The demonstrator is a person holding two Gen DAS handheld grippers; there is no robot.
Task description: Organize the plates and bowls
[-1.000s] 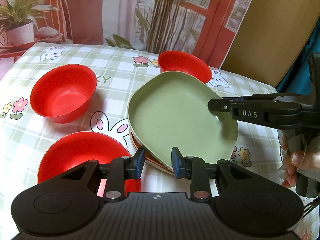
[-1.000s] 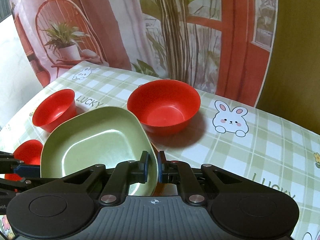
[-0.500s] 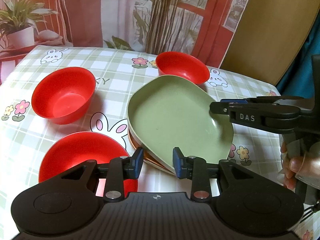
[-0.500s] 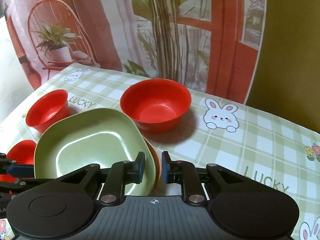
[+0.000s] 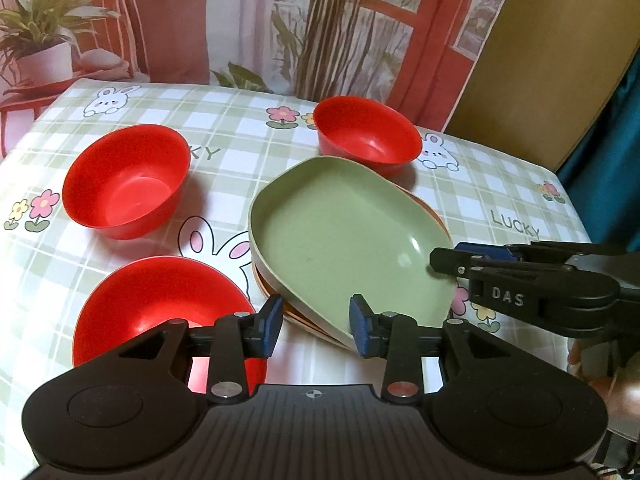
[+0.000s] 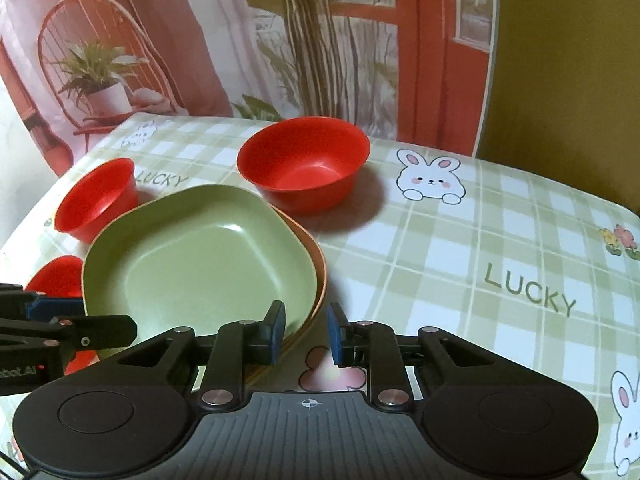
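A green square plate (image 5: 344, 240) (image 6: 200, 264) lies stacked on an orange plate (image 5: 298, 316) (image 6: 318, 276) in the middle of the table. Three red bowls stand around them: one at the far side (image 5: 366, 138) (image 6: 304, 168), one at the left (image 5: 126, 180) (image 6: 96, 200), one near the front left (image 5: 160, 304) (image 6: 56, 280). My left gripper (image 5: 316, 326) is open and empty, just short of the plates' near edge. My right gripper (image 6: 306, 332) is open and empty at the plates' right edge; it also shows side-on in the left wrist view (image 5: 452, 258).
The table wears a green checked cloth (image 6: 500, 240) with rabbits and "LUCKY" prints. A printed backdrop (image 5: 280, 20) hangs behind the far edge. A brown board (image 5: 540, 60) stands at the back right.
My right gripper has opened, let go of the green plate's rim and drawn back. The green plate now rests flat on the orange one. My left gripper has opened a little wider.
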